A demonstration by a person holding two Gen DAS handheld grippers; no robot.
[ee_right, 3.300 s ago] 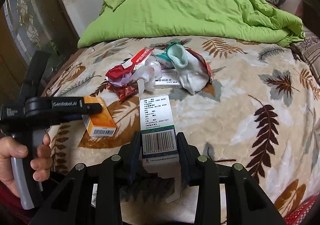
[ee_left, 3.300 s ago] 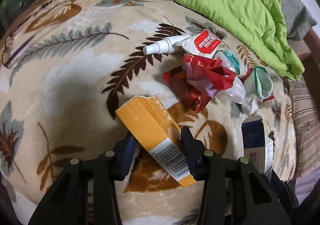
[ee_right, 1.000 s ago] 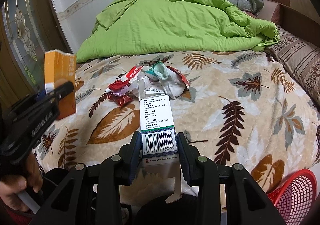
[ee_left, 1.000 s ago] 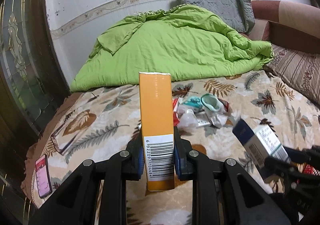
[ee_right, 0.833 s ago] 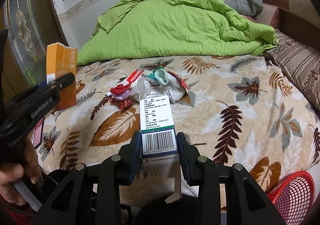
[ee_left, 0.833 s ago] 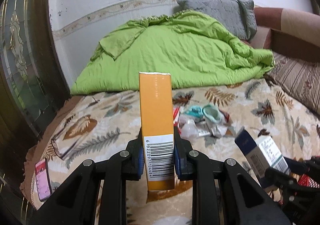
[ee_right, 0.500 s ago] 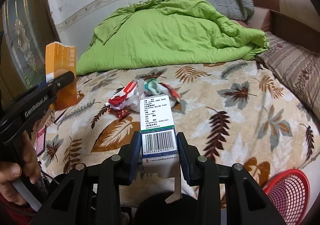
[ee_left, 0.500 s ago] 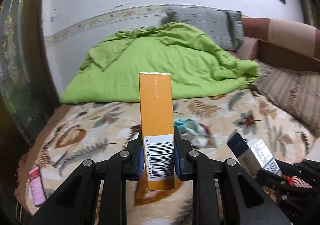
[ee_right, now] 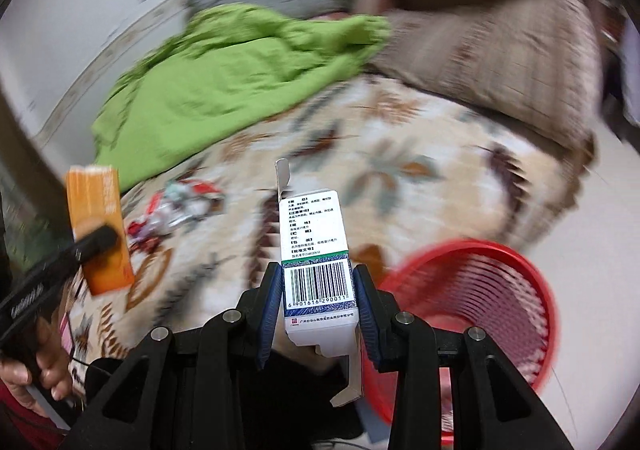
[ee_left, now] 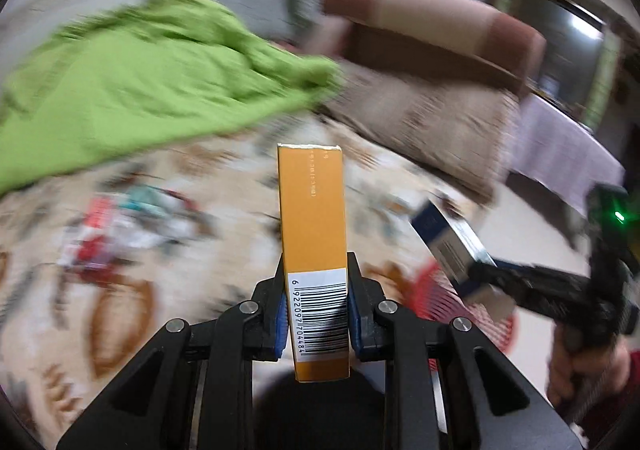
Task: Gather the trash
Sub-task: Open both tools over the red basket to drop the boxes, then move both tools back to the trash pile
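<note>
Left gripper (ee_left: 315, 310): pinched on the orange box (ee_left: 313, 234), blue pads flat against both narrow sides at the barcode. Box upright between the fingers, sticking out well past the tips, its lower end behind them. Seen from the right wrist too: orange box (ee_right: 98, 228) clamped in the black jaw at far left, a hand (ee_right: 40, 366) on the handle below.

Right gripper (ee_right: 318, 304): partly spread and clamped on the white box (ee_right: 316, 250), pads pressed to its sides beside the barcode. Box upright, printed face toward the camera, an open flap at the far end and another hanging loose below the fingers. In the left view, the same white box (ee_left: 452, 246) tilted, held in the right gripper (ee_left: 486, 282) at the right edge, a hand (ee_left: 584, 370) under it.

Red basket (ee_right: 476, 322) on the floor just right of the white box, beside the bed edge; a strip of it (ee_left: 432, 294) showing behind the left gripper's right finger. Leaf-patterned blanket (ee_right: 360, 177) behind both boxes, blurred. Trash pile (ee_right: 180, 205) on the blanket, left of the white box, well apart from both grippers. Green quilt (ee_right: 224, 81) bunched farther back, striped pillow (ee_right: 492, 61) to its right.
</note>
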